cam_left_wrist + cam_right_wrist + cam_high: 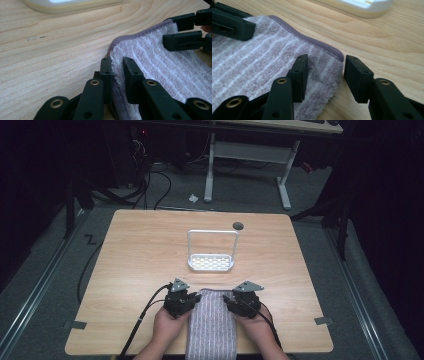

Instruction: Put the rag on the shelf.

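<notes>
I am holding my left gripper (117, 65) nearly closed on the left far corner of the striped towel (212, 320) — pile is sitting between the jaws. My right gripper (325, 71) is standing open, straddling the right far corner. The towel is lying at the table's (140, 250) near edge, the white rack (211, 251) beyond it.

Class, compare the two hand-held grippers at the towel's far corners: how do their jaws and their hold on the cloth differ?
The left hand-held gripper has its jaws close together, with the towel edge raised between them; the right hand-held gripper has its jaws wide apart. The left one pinches the cloth, while the right one only straddles a flat corner, one jaw over the towel, one over the table. Both are black and sit at the towel's far end.
</notes>
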Tool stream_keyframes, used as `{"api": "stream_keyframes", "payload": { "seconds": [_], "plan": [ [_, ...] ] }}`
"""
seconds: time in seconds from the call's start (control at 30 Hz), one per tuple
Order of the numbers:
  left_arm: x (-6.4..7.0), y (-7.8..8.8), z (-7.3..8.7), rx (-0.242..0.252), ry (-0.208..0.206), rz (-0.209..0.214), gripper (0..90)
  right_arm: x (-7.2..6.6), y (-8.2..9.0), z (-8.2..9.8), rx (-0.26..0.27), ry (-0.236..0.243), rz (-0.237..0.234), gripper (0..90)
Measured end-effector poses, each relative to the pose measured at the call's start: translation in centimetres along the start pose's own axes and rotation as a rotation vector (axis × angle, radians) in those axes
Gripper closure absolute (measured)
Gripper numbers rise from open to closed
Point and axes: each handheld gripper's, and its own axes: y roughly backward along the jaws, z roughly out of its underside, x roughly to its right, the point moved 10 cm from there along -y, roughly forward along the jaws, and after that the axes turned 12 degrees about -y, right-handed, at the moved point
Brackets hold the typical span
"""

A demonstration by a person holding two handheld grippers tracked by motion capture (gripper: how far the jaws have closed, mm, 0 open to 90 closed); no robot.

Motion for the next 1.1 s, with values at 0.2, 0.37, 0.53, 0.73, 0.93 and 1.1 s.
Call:
{"api": "stream_keyframes", "payload": {
  "seconds": [0.2,0.37,0.53,0.73,0.93,1.1],
  "plan": [
    [0.1,0.0,0.0,-0.001,-0.011,-0.01,78.7,-0.7,-0.1,0.1,-0.005,-0.004,-0.046,77.3],
    [0.1,0.1,0.0,-0.002,-0.016,-0.021,79.2,-1.1,-0.2,0.1,-0.006,0.026,-0.053,82.5],
    [0.1,0.2,0.0,0.008,-0.007,-0.012,79.7,-1.3,0.0,0.0,0.015,0.058,-0.056,83.8],
    [0.3,0.6,-0.3,0.06,-0.02,0.002,79.8,-2.1,0.6,-0.5,0.067,0.071,-0.07,83.5],
    [0.4,0.9,-0.5,0.086,-0.032,0.003,79.9,-3.0,0.6,-0.8,0.1,0.103,-0.075,84.0],
    [0.6,0.9,-0.5,0.09,-0.042,0.018,80.0,-3.3,1.1,-0.6,0.145,0.141,-0.073,83.8]
  ]
}}
